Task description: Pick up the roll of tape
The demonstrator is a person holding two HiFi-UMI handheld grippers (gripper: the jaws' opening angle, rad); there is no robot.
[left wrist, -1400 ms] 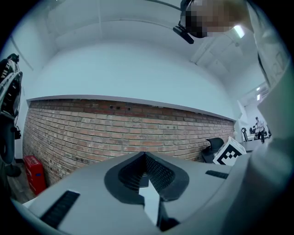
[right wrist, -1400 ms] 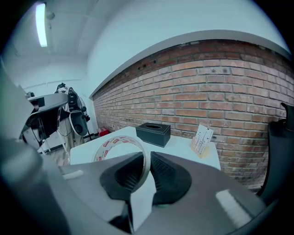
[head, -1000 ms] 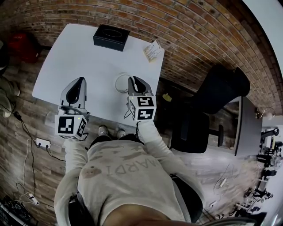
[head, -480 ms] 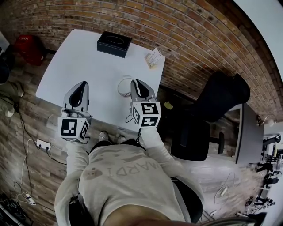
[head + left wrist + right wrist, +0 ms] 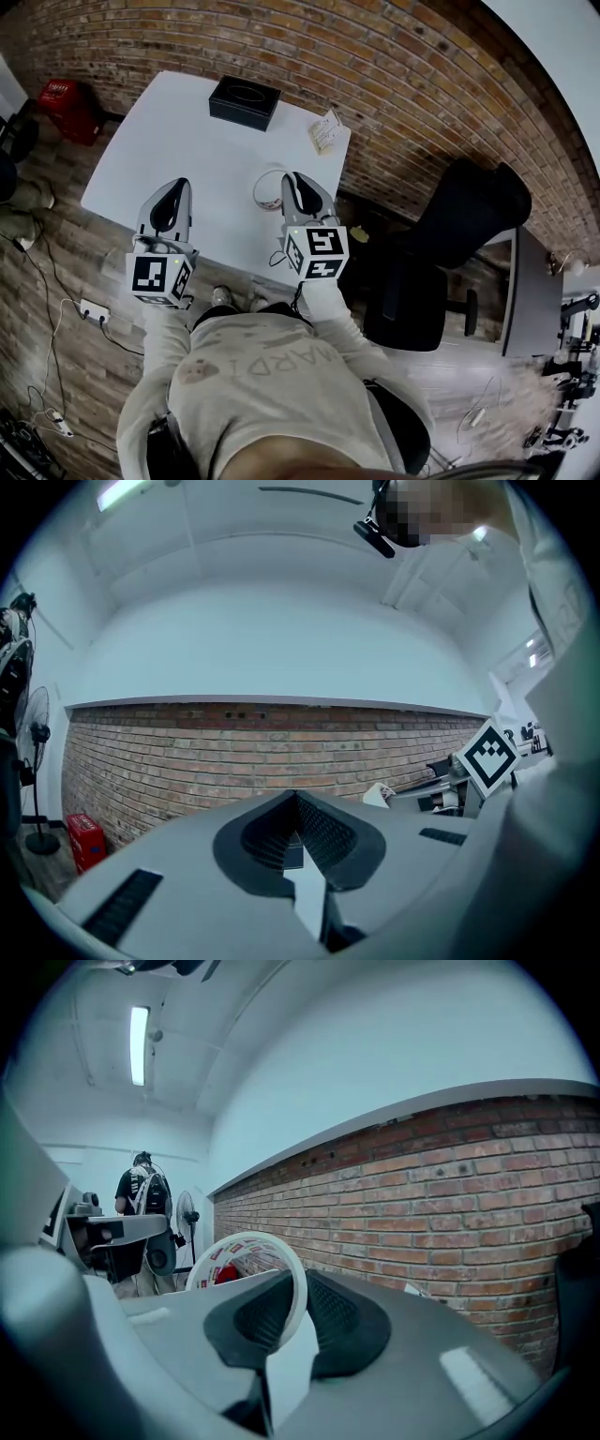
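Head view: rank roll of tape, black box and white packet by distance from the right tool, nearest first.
1. roll of tape: gripped in the right tool, sticking out on its left side.
2. white packet: beyond the tool, at the far right corner of the table.
3. black box: farthest, ahead and to the left, by the far edge.

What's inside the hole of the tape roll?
One jaw of the right gripper sits inside the tape roll, pinching its wall against the other jaw outside. The roll's lower part is covered by the jaws.

White table (image 5: 178, 141): black box (image 5: 245, 101), small packet (image 5: 325, 132).
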